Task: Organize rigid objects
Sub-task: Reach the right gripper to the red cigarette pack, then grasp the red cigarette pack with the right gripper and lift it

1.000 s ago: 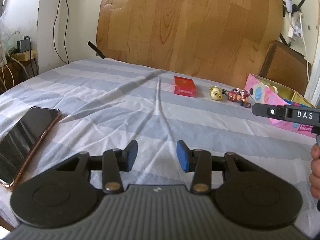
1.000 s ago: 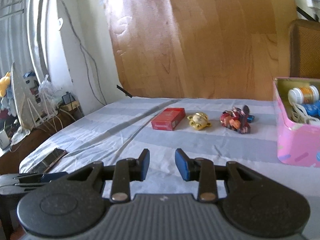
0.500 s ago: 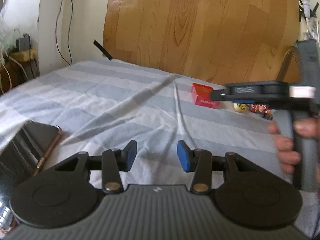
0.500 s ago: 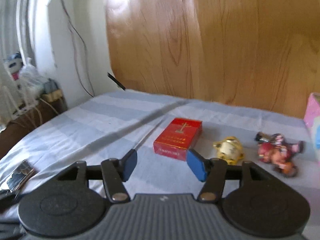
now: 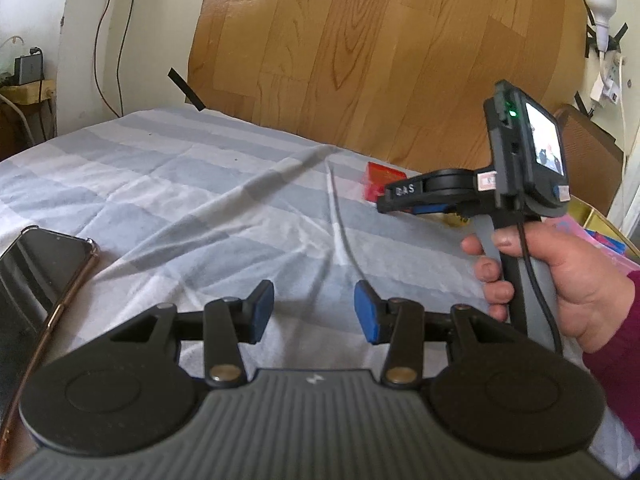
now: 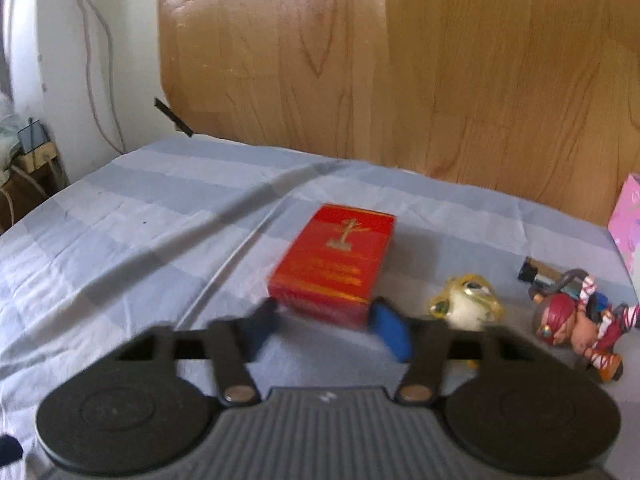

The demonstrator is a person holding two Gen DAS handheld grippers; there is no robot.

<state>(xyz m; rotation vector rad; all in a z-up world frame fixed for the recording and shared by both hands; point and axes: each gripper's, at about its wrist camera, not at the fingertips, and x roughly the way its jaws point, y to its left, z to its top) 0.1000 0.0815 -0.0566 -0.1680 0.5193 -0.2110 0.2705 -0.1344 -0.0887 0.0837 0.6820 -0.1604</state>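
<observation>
The right claw (image 6: 324, 330) hangs low over the bed (image 6: 132, 248), spread wide and empty, with the red box (image 6: 334, 260) lying flat just ahead of its fingertips. A yellow toy (image 6: 466, 300) and a figurine (image 6: 580, 320) lie to its right. The left claw (image 5: 314, 312), also wide and empty, hovers farther back beside a phone (image 5: 28, 280).

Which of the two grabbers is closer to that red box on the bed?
Right. The right gripper has its open jaws at the red box's near end. The left gripper hangs far back, open over bare sheet.
</observation>
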